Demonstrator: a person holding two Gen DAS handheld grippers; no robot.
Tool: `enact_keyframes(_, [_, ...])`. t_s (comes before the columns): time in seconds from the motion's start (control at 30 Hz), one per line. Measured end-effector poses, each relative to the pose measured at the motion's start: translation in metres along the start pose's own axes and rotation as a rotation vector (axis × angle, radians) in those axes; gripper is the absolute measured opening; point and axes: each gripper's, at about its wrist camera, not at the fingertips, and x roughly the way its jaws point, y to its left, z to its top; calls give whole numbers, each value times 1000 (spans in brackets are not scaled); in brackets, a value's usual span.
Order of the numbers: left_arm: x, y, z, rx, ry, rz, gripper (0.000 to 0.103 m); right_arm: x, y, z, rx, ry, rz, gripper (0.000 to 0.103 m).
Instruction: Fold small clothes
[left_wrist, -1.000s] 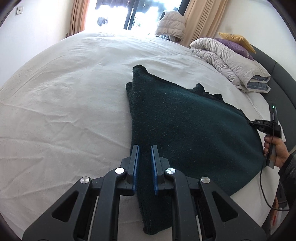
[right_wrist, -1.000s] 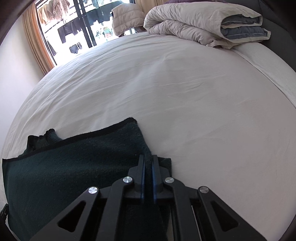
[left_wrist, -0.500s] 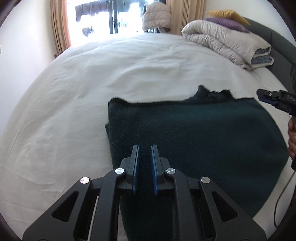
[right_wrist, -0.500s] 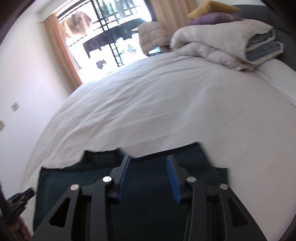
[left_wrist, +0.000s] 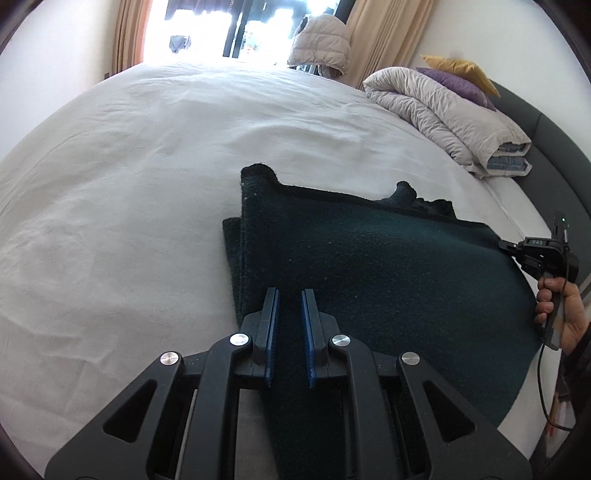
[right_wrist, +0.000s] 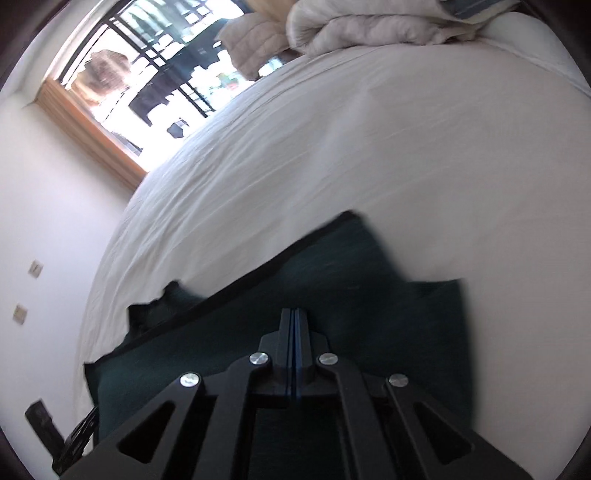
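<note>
A dark green knitted garment with a black-trimmed edge (left_wrist: 369, 266) lies folded on the white sheet of the bed (left_wrist: 129, 184), spread from the middle of the mattress toward the near right side, one layer doubled over another along its left border.

The left gripper (left_wrist: 289, 306) has its blue-lined jaws close together on a strip of that green cloth, which runs up between the pads; they appear to pinch it.

The right gripper (right_wrist: 294, 321) is tilted in its own blurred view, its jaws pressed flat together over the garment's surface — they have just been closing, and no cloth can be seen between them. In the left wrist view it sits at the garment's far right corner, held by a hand (left_wrist: 563, 314); a small display on its body shows characters too small to read with certainty.

A folded pale quilt (left_wrist: 443, 114) rests near the dark headboard (left_wrist: 554, 147), with purple and yellow cushions (left_wrist: 461, 77) behind it.
</note>
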Motion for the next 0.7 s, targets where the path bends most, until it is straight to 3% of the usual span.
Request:
enact_keyframes(0.07, [-22, 1, -9, -27, -29, 16, 12, -26, 7, 0, -6, -48, -61, 11])
enact_keyframes(0.13, [-43, -6, -21, -24, -74, 53, 12, -49, 35, -17, -57, -47, 86, 12])
enact_keyframes(0.17, [-51, -11, -29, -22, -92, 56, 12, -56, 54, -33, -87, -32, 170, 17])
enact_keyframes(0.2, [-56, -17, -37, -18, -93, 53, 12, -58, 75, -54, -127, 0, 251, 24])
enact_keyframes(0.23, [-58, -23, -46, -9, -78, 55, 12, -55, 96, -79, -177, 60, 332, 42])
enact_keyframes(0.27, [-57, -29, -54, 3, -62, 63, 12, -48, 114, -106, -222, 124, 393, 52])
enact_keyframes(0.37, [-58, -39, -75, 36, -35, 92, 12, -18, 139, -173, -285, 272, 421, 54])
enact_keyframes(0.43, [-59, -37, -81, 17, -13, 83, 12, -25, 128, -183, -281, 183, 428, 49])
enact_keyframes(0.5, [-62, -33, -84, 2, -3, 75, 12, -29, 103, -174, -179, 182, 449, 43])
enact_keyframes(0.53, [-63, -34, -85, 5, 3, 79, 12, -33, 86, -167, -130, 178, 432, 35])
enact_keyframes(0.6, [-64, -38, -87, 20, 4, 98, 12, -44, 48, -151, -70, 137, 356, 22])
enact_keyframes(0.67, [-66, -41, -91, 33, 3, 111, 12, -61, 5, -135, 4, 96, 297, 1])
enact_keyframes(0.7, [-68, -40, -93, 36, 5, 112, 12, -70, -17, -126, 48, 64, 234, 1])
